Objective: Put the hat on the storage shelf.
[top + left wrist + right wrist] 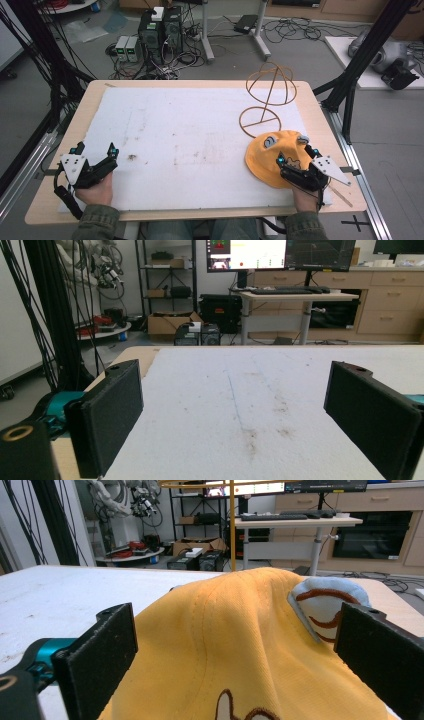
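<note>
My right gripper (pixel 296 161), jaws wide, straddles the yellow hat (pixel 267 156) lying beside its wire stand (pixel 267 95), seemingly ready to grasp, while my left gripper (pixel 96 154) rests wide and empty.

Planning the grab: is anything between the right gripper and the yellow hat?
Nothing visible. The right gripper is open right at the yellow hat, its jaws either side of the fabric in the right gripper view.

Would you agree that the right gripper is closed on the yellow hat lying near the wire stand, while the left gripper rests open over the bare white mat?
Not quite: the right gripper is open, its jaws spread either side of the yellow hat, as the right gripper view shows. The rest holds: wire stand, left gripper, white mat.
</note>
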`<state>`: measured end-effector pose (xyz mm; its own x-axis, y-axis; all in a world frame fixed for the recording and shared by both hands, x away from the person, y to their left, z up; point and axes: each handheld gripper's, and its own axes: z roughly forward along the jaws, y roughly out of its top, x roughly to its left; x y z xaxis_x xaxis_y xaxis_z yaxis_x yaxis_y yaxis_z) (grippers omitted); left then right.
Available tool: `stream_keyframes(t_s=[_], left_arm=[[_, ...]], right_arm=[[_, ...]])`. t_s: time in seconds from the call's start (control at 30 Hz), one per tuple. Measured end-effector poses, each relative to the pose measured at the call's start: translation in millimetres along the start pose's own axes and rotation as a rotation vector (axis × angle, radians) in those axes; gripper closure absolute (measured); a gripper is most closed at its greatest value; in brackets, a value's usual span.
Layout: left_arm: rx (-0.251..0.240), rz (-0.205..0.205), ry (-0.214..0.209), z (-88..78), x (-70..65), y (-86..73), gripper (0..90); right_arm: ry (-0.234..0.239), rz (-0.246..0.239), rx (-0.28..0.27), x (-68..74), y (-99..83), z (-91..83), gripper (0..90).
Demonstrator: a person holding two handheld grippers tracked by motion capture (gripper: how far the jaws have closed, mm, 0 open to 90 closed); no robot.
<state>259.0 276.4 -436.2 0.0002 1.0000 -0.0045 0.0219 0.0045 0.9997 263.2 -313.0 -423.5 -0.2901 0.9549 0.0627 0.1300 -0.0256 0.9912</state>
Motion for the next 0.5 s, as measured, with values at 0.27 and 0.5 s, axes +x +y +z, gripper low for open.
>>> stream_keyframes(t_s=[0.27,0.5], left_arm=[[-0.001,0.001,0.001,-0.1,-0.8,0.1,9.5],[0.001,-0.002,0.002,-0.2,0.1,0.1,9.6]], right_arm=[[-0.001,-0.005,-0.002,-0.9,0.0,-0.2,3.2],[-0.001,-0.006,-0.002,-0.5,0.2,-0.6,3.3]])
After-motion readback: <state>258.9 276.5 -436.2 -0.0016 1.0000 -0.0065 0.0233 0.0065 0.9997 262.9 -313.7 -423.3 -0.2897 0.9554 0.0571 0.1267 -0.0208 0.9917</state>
